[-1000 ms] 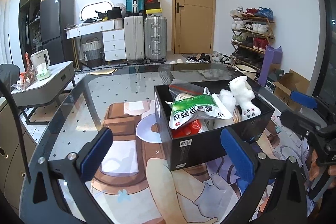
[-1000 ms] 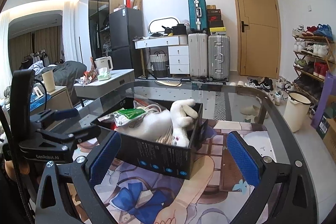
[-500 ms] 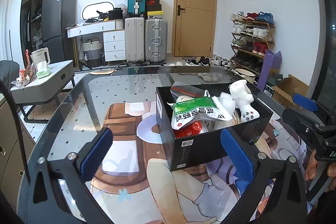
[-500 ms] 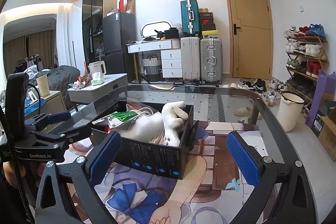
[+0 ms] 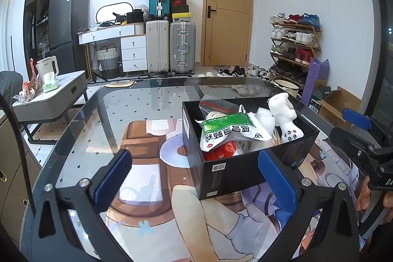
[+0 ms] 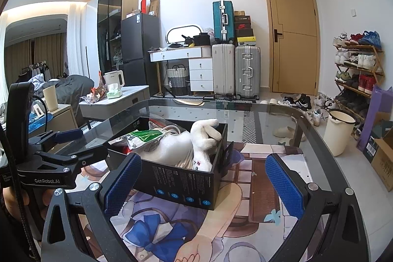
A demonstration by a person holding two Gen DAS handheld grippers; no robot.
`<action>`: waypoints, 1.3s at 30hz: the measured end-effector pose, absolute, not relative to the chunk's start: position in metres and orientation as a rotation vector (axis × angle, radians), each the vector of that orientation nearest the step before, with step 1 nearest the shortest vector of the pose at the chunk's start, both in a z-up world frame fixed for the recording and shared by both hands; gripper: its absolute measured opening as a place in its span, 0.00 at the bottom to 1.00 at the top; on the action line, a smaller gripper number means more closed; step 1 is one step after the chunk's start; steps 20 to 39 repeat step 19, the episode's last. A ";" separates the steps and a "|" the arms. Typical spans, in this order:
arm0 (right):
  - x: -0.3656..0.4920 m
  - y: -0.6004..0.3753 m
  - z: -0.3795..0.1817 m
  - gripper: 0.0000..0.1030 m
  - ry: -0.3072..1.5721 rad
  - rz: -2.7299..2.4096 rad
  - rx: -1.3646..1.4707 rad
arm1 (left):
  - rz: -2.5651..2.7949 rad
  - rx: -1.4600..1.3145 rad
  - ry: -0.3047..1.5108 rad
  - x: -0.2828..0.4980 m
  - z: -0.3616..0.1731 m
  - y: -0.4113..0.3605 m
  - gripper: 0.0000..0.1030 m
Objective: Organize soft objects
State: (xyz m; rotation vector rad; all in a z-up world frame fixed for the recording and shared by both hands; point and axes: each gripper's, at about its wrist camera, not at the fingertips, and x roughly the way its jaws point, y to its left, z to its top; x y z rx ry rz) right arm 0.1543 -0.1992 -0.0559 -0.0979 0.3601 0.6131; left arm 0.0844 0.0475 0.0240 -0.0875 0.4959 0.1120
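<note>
While "GenRobot.AI" is showing on my left tongs, both they and my right tongs are hanging apart and empty. I am seeing one black box sitting on the glass desk, holding one white plush toy and one green-labelled bag; three suitcases are standing by the door.

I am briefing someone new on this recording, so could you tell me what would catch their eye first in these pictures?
Most striking is the open black box on the glass table, crammed with a white plush toy at its right end and a green and white packet lying on top. Both the left gripper and the right gripper hang open and empty just short of it, above the cartoon mat under the glass.
</note>
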 end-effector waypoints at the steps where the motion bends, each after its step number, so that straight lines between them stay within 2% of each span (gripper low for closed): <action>1: 0.154 -0.199 -0.056 0.99 0.360 0.612 -0.098 | 0.112 -0.088 0.495 0.084 0.024 0.047 1.00; 39: 0.153 -0.199 -0.056 0.99 0.357 0.613 -0.099 | 0.124 -0.081 0.486 0.081 0.025 0.047 1.00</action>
